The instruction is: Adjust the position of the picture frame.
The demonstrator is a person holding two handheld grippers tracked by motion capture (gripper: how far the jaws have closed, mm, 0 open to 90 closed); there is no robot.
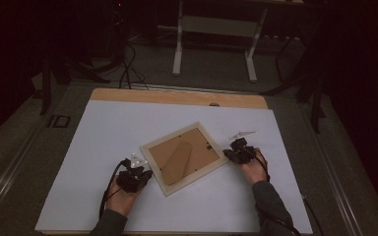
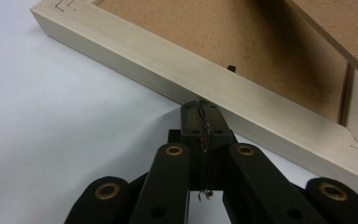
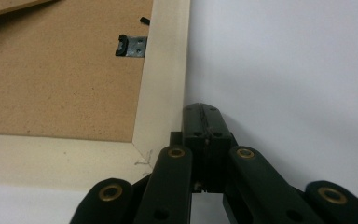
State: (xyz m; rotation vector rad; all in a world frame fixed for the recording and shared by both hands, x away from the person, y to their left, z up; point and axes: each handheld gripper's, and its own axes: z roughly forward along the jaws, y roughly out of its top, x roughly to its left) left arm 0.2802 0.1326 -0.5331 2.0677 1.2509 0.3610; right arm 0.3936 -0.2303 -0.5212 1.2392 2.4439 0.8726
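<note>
- Bracing the face-down frame (image 1: 184,158) from both sides steadies it on the table (image 1: 103,132).
- Left gripper (image 2: 200,106), jaws together, touches its near-left edge.
- Right gripper (image 3: 200,109), jaws together, sits beside its right edge.

Cream picture frame (image 1: 183,157), brown backing board (image 1: 189,150)

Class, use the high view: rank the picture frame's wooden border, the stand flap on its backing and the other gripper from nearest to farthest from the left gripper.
1. Wooden border: right beside the left gripper, at the frame's lower left edge.
2. Stand flap: on the middle of the brown backing.
3. Right gripper: across the frame, at its right corner.
</note>
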